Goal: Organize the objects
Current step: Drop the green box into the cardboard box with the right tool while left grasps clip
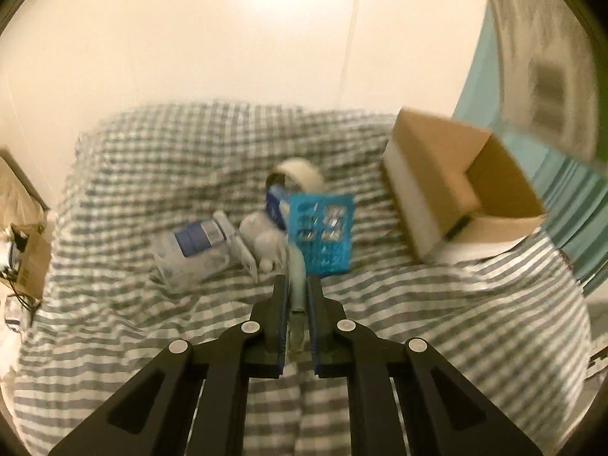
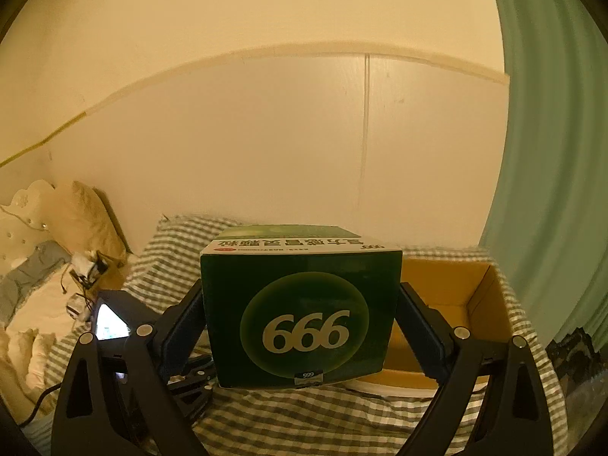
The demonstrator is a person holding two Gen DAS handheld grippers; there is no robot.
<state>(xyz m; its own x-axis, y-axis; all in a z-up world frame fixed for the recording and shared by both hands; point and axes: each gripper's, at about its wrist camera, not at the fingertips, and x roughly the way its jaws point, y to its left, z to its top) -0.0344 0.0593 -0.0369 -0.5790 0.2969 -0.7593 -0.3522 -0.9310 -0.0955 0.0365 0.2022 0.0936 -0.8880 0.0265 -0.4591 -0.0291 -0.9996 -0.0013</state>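
Bed (image 1: 437, 304): you are working over a bed whose grey-and-white checked cover is carrying all the things.
Cardboard box (image 1: 490, 190): it is sitting open at the bed's right side, near the teal curtain (image 1: 490, 87); in the right wrist view it is lying just behind and to the right of the green carton.
Green carton (image 2: 304, 319): your right tool (image 2: 300, 338) is gripping it, both blue pads pressing on its two sides, the printed round logo facing the camera upside down.
Tape roll (image 1: 300, 174): it is lying behind the loose pile in the middle of the bed.
Plastic bottle (image 1: 197, 243): it is lying on its side left of the pile, blue label facing up.
Blue blister pack (image 1: 323, 235): it is showing just ahead of your left tool, touching a blue-and-white box (image 1: 275, 205); motion blur is smearing all of this.
Left tool (image 1: 298, 285): it is clamping a slim pale thing (image 1: 297, 277) between nearly closed jaws; you cannot tell what it is.
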